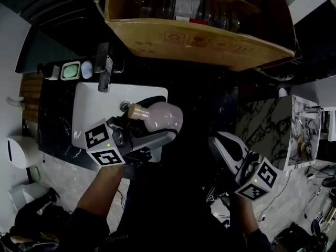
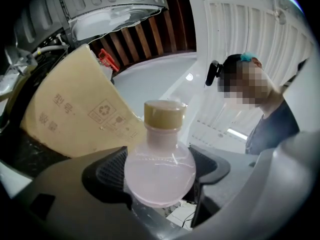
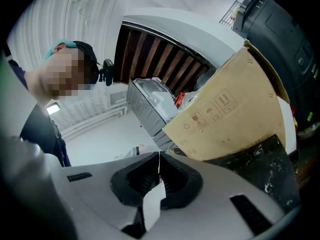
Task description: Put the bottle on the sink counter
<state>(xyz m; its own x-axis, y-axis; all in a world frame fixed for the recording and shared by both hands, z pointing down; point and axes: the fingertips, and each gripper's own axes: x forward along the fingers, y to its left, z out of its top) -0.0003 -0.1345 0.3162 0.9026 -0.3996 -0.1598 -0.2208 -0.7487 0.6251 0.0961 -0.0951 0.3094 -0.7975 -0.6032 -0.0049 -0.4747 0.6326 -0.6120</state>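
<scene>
Pink and glossy, the round-bellied bottle (image 1: 160,117) sits in my left tongs (image 2: 160,170), jaws clamped on its belly, tan cap (image 1: 136,111) pointing toward the tap (image 1: 105,70). It hangs over the white sink (image 1: 86,106), not yet on the dark table (image 1: 55,127) around it. It looks light but slick and maybe breakable, so I reckon the belly is the place to grip it, firm but gentle. Right tongs (image 3: 159,171) are pinched together on nothing, well off to the side.
</scene>
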